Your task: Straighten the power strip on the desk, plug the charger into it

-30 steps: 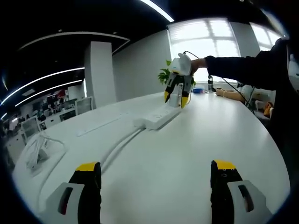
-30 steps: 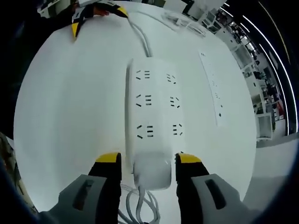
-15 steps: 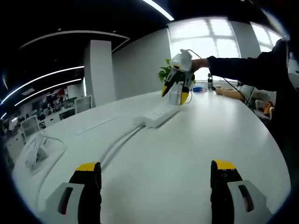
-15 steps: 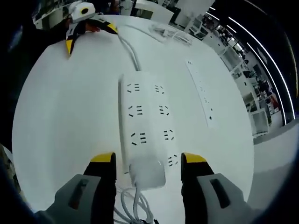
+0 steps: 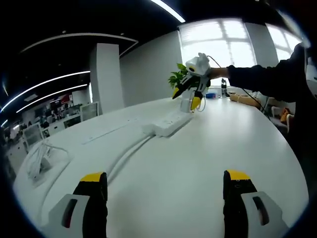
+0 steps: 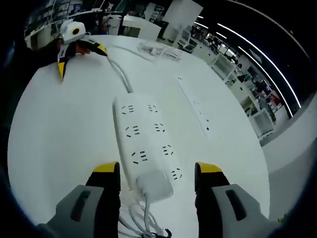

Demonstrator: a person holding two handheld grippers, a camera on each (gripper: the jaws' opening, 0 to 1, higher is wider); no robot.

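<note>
Right gripper view — right tongs released, lifted off plugged charger, left tongs agape

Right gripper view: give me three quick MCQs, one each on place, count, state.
1. Where is the white boxy charger?
A. plugged in at the near end of the white plastic power strip
B. on the floor
C. in the left claw

2. How many columns of sockets has the strip?
A. one
B. two
C. four

3. The right claw is:
A. shut on the charger
B. open
C. shut on the cable

Answers:
1 A: it sits on the strip's near end.
2 B: two columns run along its top.
3 B: both yellow tips stand clear of the charger.
</note>
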